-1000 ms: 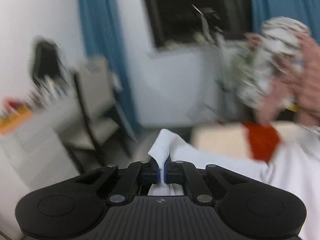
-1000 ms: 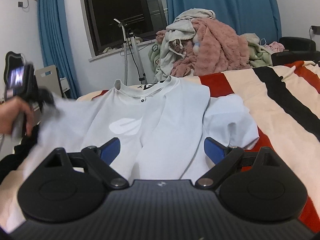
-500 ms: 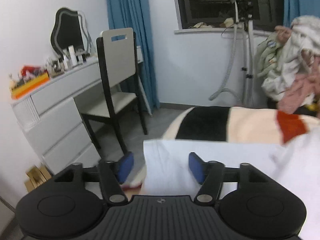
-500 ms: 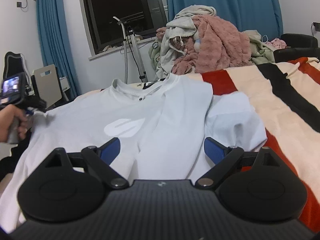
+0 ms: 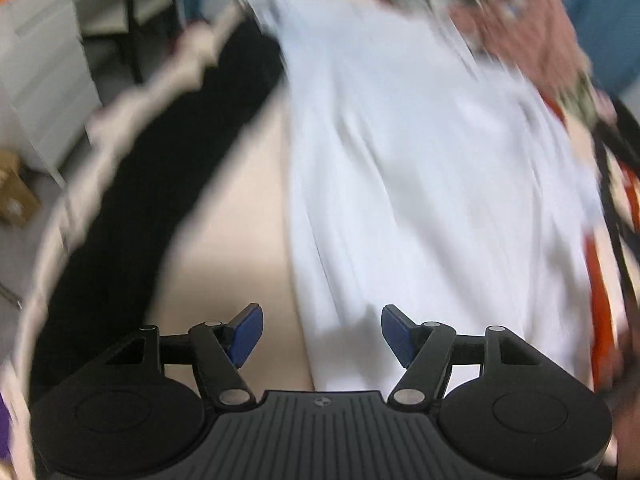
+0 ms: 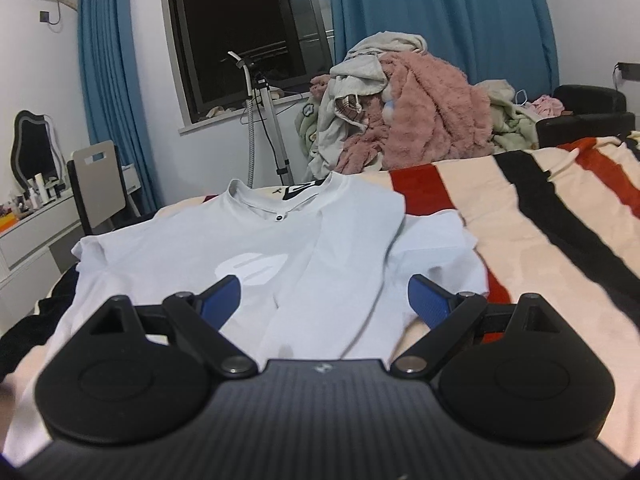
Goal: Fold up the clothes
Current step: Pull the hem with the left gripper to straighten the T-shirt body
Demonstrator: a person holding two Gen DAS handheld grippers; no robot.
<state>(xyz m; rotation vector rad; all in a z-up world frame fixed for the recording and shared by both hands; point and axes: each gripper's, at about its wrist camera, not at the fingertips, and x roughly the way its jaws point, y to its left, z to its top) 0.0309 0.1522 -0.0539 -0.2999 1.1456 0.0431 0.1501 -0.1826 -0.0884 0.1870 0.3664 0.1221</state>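
A white T-shirt (image 6: 280, 248) lies spread on the striped bed, collar at the far end, its right side folded over toward the middle. In the blurred left wrist view the shirt (image 5: 420, 160) runs away from me. My left gripper (image 5: 322, 334) is open and empty, just above the shirt's near left edge. My right gripper (image 6: 324, 300) is open and empty, low over the shirt's near hem.
The bed cover (image 6: 560, 240) has cream, red and black stripes. A pile of clothes (image 6: 404, 104) sits at the far end of the bed. A chair (image 6: 96, 184) and white dresser (image 6: 28, 236) stand to the left. A clothes steamer stand (image 6: 260, 120) is by the window.
My left gripper let go of the shirt's sleeve, opened, and swung down to look along the shirt's left edge. The left sleeve now lies flat. The right gripper barely moved.
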